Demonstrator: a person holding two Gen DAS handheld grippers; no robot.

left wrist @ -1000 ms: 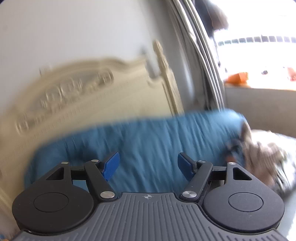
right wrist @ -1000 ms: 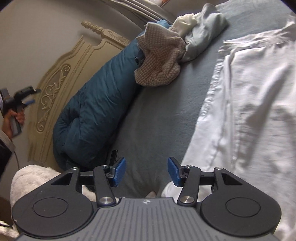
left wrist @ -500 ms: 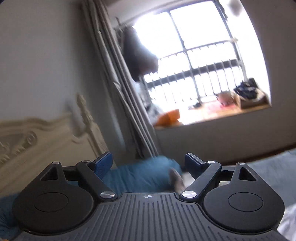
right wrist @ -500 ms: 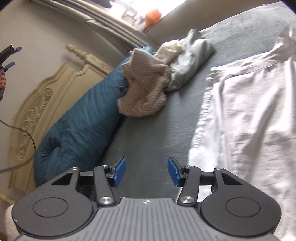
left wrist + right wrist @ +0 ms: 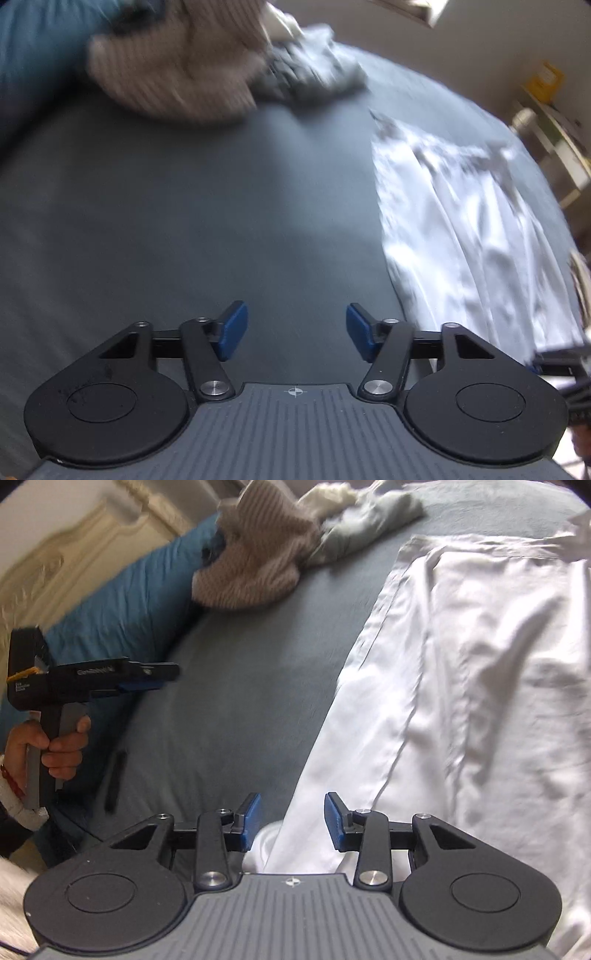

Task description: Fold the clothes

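A white shirt (image 5: 480,664) lies spread flat on the grey bed sheet (image 5: 229,664). Its left front edge runs down between the blue pads of my right gripper (image 5: 291,816). Those jaws are closing, with a gap still showing on both sides of the cloth. In the left wrist view the shirt (image 5: 461,229) lies to the right. My left gripper (image 5: 293,325) hangs over bare sheet (image 5: 184,221), jaws closing with nothing between them. The right wrist view also shows the left gripper (image 5: 147,679), held by a hand at the bed's left side.
A beige knitted garment (image 5: 255,554) and a pale grey garment (image 5: 369,520) are heaped at the head of the bed. They lean on a rolled blue duvet (image 5: 122,590) below the cream headboard (image 5: 55,561). Shelving (image 5: 554,122) stands beyond the bed.
The left wrist view swung from the wall and window down onto the bed, and its jaws narrowed. The right gripper moved closer over the shirt's edge and its jaws narrowed.
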